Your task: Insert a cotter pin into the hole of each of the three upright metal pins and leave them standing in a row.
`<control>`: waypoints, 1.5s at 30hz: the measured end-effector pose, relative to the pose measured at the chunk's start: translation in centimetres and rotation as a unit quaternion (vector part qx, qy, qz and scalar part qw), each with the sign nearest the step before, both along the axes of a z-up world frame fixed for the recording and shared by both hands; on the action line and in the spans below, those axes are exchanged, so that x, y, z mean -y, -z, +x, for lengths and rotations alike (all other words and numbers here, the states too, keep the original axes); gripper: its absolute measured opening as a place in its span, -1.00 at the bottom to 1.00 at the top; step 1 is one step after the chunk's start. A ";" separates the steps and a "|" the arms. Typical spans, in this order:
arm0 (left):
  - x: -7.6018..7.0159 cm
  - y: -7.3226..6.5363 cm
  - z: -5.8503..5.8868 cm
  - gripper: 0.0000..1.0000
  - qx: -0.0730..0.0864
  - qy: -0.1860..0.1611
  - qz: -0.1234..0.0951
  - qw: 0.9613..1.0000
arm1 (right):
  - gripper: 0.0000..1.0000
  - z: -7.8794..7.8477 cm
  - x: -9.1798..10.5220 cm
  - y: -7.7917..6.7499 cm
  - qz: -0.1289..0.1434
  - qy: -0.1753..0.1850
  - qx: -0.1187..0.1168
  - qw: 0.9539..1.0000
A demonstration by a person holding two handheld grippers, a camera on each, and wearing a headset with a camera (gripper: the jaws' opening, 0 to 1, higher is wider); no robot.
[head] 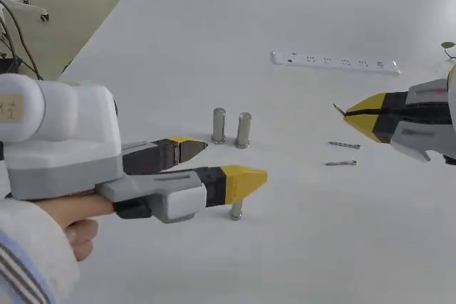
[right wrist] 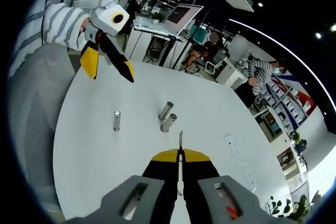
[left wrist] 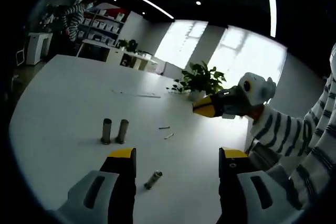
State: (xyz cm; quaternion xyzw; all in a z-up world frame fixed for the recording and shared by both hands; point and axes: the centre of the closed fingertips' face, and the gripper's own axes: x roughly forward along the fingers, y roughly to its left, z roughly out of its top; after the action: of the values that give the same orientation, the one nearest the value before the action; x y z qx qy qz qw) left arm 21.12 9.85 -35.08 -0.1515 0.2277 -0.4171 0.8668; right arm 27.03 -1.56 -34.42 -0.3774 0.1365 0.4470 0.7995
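- The left gripper, grey with yellow tips, hung low over the white table. Its jaws were wide apart and held nothing.
- The right gripper was off to the right, with its jaws pressed tight on a thin silver cotter pin.
- That held pin stuck straight out of the tips, in line with the jaws. In the right gripper view it pointed toward the metal pins.
- Two short silver metal pins stood straight up, just beside each other: the left metal pin and the right metal pin.
- A third metal pin stood up nearer the person, apart from the pair and partly under the left gripper's nearer jaw.
- The far loose cotter pin and the near loose cotter pin lay flat on the table, both running left to right, below the right gripper's tips in the head view.
- A long white power strip lay farther back.
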 end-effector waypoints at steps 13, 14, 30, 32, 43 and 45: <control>1.5 -1.0 1.2 -0.01 -0.011 0.022 -0.026 0.999 | -1.00 -2.3 -2.3 -1.0 0.008 -0.021 0.025 0.999; 1.7 -1.1 1.3 -0.03 -0.012 0.025 -0.028 0.999 | -1.00 -2.5 -2.5 -1.0 0.008 -0.024 0.026 0.999; 3.6 -2.1 1.8 -0.39 -0.028 0.063 -0.049 0.996 | -1.00 -4.1 -5.0 -0.1 -0.007 -0.050 0.034 0.998; 3.8 -2.1 1.8 -0.41 -0.029 0.067 -0.051 0.996 | -1.00 -4.2 -5.2 -0.2 -0.009 -0.053 0.037 0.998; 5.0 -2.3 1.5 -0.64 -0.050 0.088 -0.066 0.993 | -1.00 -4.3 -6.2 -0.8 -0.019 -0.064 0.055 0.996; 5.1 -2.4 1.6 -0.71 -0.053 0.088 -0.068 0.992 | -1.00 -4.3 -6.3 -0.8 -0.023 -0.067 0.059 0.996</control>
State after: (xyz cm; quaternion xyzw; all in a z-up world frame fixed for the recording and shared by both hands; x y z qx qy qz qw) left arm 22.70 4.74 -32.73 -0.2119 0.2569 -0.4975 0.8010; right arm 22.71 4.77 -33.58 -0.4299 0.0732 0.4734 0.7653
